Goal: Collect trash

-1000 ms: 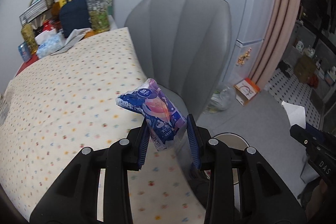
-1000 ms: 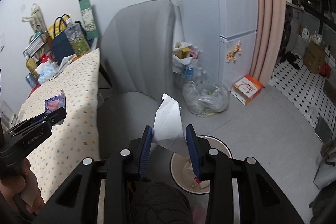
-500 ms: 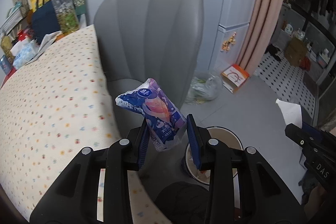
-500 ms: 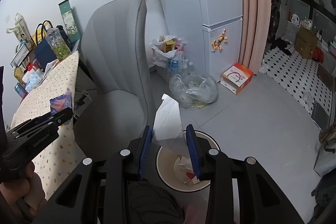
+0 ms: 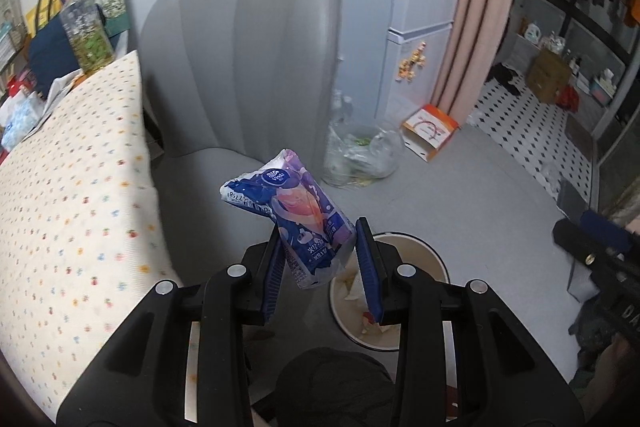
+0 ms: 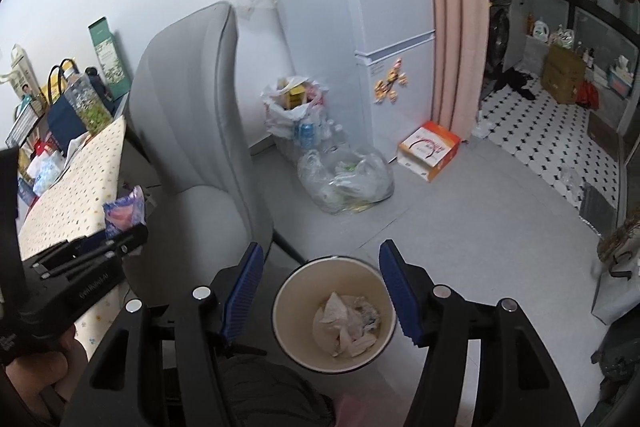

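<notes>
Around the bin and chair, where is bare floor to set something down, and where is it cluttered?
Bare grey floor lies right of the waste bin, between the clear plastic bag and the tiled area. Crowded: the fridge foot, with that bag, a white trash bag and an orange box.

Left gripper [image 5: 318, 255]: my black moulded tongs, blue ribbed pads, silver round screws on the linkage arms.
Right gripper [image 6: 320, 291]: my matching black frame, blue ribbed pads, silver screws.
Markings: pale lettering on each black body, seen side-on.
</notes>
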